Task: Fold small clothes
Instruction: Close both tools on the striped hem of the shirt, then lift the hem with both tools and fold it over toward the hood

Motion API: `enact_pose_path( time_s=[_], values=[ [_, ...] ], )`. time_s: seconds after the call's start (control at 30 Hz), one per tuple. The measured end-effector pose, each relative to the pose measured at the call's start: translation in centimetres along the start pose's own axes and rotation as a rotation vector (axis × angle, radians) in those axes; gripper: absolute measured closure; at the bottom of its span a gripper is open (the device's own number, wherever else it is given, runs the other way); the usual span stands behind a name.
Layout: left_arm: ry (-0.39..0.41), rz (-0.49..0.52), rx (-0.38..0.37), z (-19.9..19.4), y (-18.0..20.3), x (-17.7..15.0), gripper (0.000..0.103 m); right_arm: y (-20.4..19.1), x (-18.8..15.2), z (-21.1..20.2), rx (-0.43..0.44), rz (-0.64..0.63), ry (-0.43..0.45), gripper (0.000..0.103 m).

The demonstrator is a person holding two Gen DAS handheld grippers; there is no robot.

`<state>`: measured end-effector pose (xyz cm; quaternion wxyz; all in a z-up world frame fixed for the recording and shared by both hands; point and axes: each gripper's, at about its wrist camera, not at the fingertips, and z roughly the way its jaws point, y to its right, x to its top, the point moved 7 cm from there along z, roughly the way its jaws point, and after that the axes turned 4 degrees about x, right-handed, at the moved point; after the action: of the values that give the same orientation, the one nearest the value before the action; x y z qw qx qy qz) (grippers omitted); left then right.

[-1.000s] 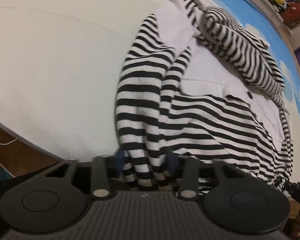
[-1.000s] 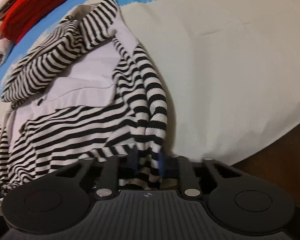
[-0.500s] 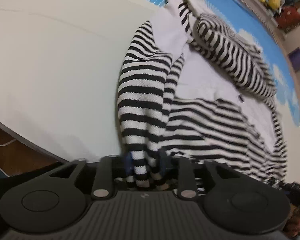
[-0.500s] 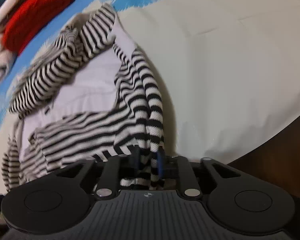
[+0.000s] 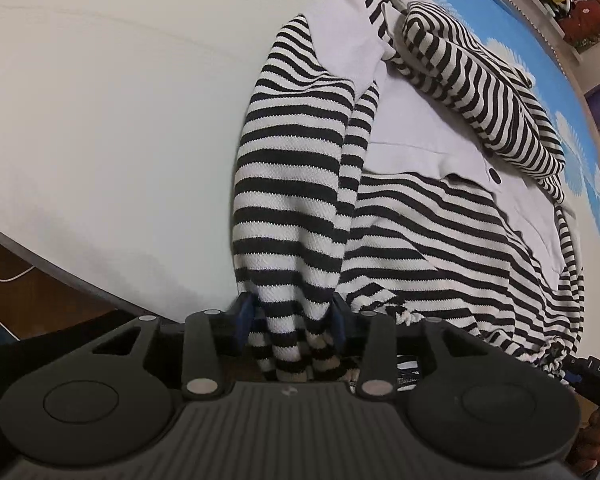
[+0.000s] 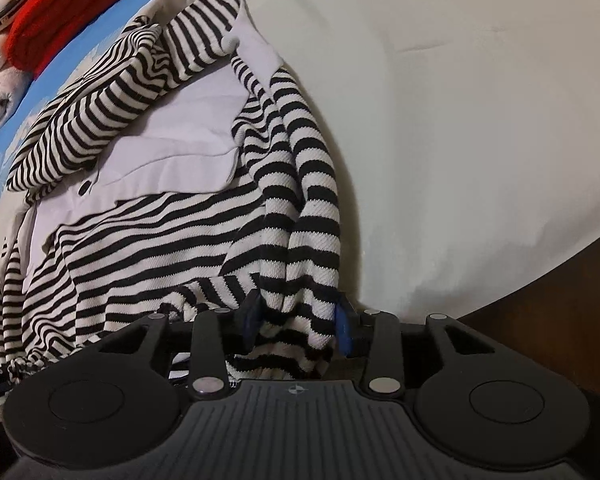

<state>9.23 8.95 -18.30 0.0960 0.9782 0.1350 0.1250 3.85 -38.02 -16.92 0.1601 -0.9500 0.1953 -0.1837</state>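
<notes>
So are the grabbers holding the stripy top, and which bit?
Barely: both are letting go. The left hand-held gripper and right hand-held gripper are opening around the striped sweater's sleeve ends, which lie loose between their fingers.

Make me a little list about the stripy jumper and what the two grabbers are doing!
garment: black-and-white striped knitted top with plain white panels, lying spread on the cloth
surface: cream cloth with blue bird print
left gripper: jaws opening, striped sleeve between them
right gripper: jaws opening, other striped sleeve between them
nearby: red knitted item beyond the top
</notes>
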Motion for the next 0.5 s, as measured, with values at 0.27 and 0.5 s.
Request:
enact_pose_path(
  time_s=[0.27,0.5],
  values=[
    [0.003,0.007,0.004,0.0,0.0,-0.1,0.059,-0.2,-0.1,-0.1,0.012,-0.018,-0.004,0.084],
    [0.074,0.052,-0.037,-2.0,1.2,0.3,0.095,-0.7,0.7,-1.6,0.057,-0.008,0.066,0.096]
  ],
)
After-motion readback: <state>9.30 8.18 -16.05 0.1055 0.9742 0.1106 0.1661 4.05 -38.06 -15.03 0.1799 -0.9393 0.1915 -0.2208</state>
